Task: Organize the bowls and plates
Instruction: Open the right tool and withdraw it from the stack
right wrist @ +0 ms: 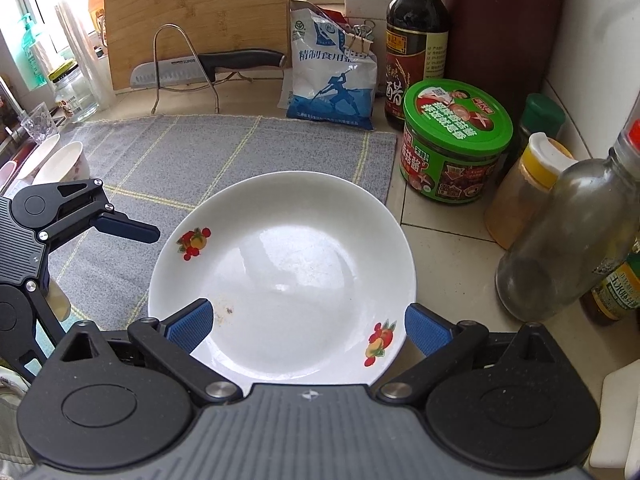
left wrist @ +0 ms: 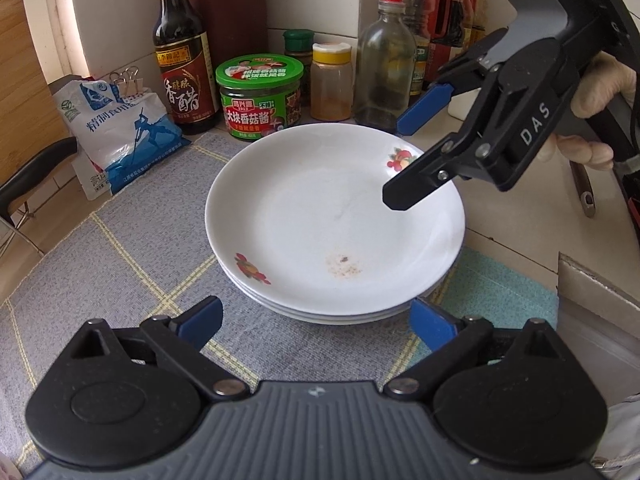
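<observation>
A stack of white plates with fruit decals [left wrist: 332,220] sits on a grey checked mat [left wrist: 132,248]; the top plate also shows in the right wrist view [right wrist: 288,264]. My left gripper [left wrist: 316,322] is open and empty, just short of the stack's near rim. My right gripper [right wrist: 308,326] is open, its blue pads on either side of the plate's near rim, above it. It also shows in the left wrist view [left wrist: 416,148], over the plate's far right edge. Two white bowls [right wrist: 52,160] lie at the mat's far left.
Behind the plates stand a green-lidded jar [left wrist: 260,96], a vinegar bottle [left wrist: 182,60], a salt bag [left wrist: 120,132], a spice shaker [left wrist: 332,80] and a glass bottle [left wrist: 384,64]. A knife on a rack [right wrist: 200,68] and a cutting board [right wrist: 192,12] stand at the back.
</observation>
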### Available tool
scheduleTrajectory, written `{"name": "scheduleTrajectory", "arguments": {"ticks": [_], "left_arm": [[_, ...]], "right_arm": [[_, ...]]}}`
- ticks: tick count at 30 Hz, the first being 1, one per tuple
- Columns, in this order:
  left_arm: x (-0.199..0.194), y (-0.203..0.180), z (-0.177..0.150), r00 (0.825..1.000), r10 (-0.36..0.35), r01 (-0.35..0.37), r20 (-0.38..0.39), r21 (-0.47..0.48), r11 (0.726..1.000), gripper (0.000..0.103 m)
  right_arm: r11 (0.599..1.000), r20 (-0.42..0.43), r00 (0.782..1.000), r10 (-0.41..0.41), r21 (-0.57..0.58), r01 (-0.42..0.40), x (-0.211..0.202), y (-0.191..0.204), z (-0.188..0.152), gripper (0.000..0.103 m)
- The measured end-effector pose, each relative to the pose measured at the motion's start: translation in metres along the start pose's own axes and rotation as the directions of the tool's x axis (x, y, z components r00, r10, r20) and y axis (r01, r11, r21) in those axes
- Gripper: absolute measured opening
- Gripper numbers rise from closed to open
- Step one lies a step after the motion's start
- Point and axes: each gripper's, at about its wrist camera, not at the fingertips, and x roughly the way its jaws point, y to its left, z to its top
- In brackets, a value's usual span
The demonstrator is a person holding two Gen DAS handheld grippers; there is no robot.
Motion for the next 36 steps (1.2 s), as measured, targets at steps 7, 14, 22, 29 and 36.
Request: {"name": "scheduleTrajectory", "arguments": {"ticks": [7, 14, 22, 29, 36], "left_arm": [[-0.020, -0.001, -0.003, 0.998, 0.028, -0.025, 0.048, -0.075, 0.997, 0.100], [-0.044, 0.004, -0.015, 0.985, 0.149, -0.130, 0.089, -0.190, 0.973, 0.100], [-0.062, 0.010, -0.033, 0.962, 0.266, -0.236, 0.062, -0.303, 0.923, 0.100], [-0.085, 0.013, -0.051, 0.931, 0.364, -0.332, 0.010, -0.385, 0.861, 0.100], [-0.117, 0.035, -0.084, 0.907, 0.421, -0.379, 0.007, -0.423, 0.823, 0.100]], "right_arm": [[0.996, 0.064, 0.996, -0.064, -0.053, 0.067, -0.010, 0.025, 0.001, 0.103], [0.988, 0.182, 0.973, -0.140, -0.042, 0.150, -0.022, 0.044, 0.006, 0.103], [0.986, 0.285, 0.950, -0.126, -0.072, 0.153, -0.027, 0.066, 0.015, 0.103], [0.982, 0.286, 0.957, -0.042, -0.166, 0.093, -0.013, 0.094, 0.016, 0.103], [0.968, 0.263, 0.965, -0.003, -0.243, 0.069, 0.001, 0.143, 0.005, 0.103]]}}
